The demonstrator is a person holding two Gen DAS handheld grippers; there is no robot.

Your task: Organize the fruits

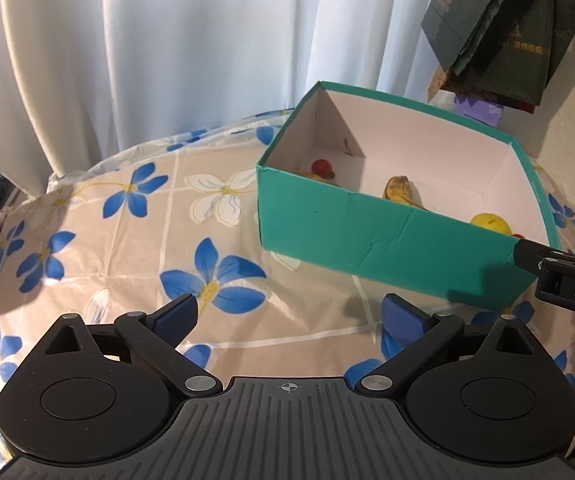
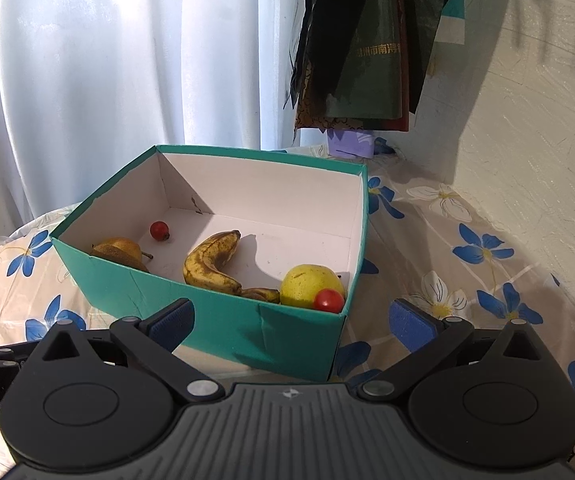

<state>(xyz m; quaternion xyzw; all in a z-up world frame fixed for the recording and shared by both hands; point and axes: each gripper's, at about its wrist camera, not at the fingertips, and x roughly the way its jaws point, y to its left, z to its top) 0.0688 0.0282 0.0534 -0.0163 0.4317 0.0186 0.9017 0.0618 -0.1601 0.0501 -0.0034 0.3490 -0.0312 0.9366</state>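
A teal box (image 2: pixel 247 320) with a white inside stands on the flowered tablecloth and holds the fruit. In the right wrist view a spotted banana (image 2: pixel 211 260) lies in the middle, a brownish pear (image 2: pixel 121 252) at the left, a small red fruit (image 2: pixel 159 231) behind it, and a yellow pear (image 2: pixel 307 284) with another small red fruit (image 2: pixel 328 300) in the near right corner. My right gripper (image 2: pixel 291 320) stands open just before the box's near wall, with nothing between its fingers. My left gripper (image 1: pixel 289 314) is open over the cloth, left of the box (image 1: pixel 367 232), and holds nothing.
White curtains hang behind the table. Dark paper bags (image 2: pixel 367 40) hang above the back right corner, over a purple item (image 2: pixel 351 142). A pale wall (image 2: pixel 527 140) bounds the right side. The tablecloth (image 1: pixel 127 240) drops off at the left edge.
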